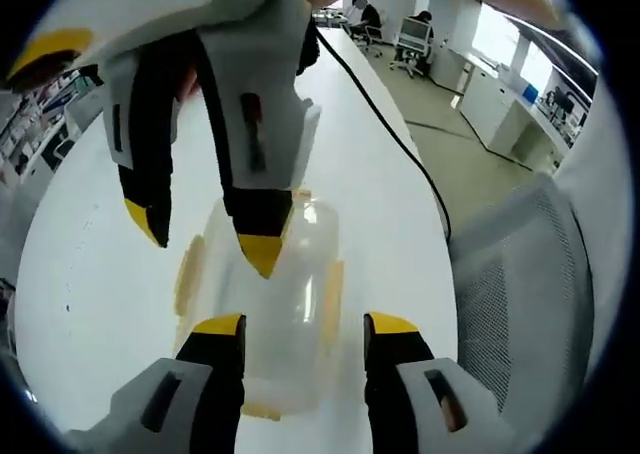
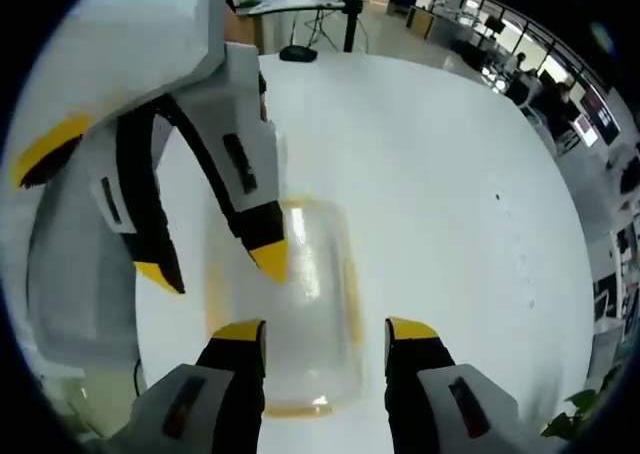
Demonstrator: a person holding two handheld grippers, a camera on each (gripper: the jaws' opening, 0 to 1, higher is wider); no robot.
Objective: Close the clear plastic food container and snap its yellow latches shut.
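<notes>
White table, clear container, grippers hovering

Clear container with yellow latches on white table.

Open-plan office, long white table, seated workers, office chairs

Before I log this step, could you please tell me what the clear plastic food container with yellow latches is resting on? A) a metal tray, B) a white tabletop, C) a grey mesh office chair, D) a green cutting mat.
B: the clear plastic food container with yellow latches sits directly on the white tabletop, with both grippers poised over it.
</notes>
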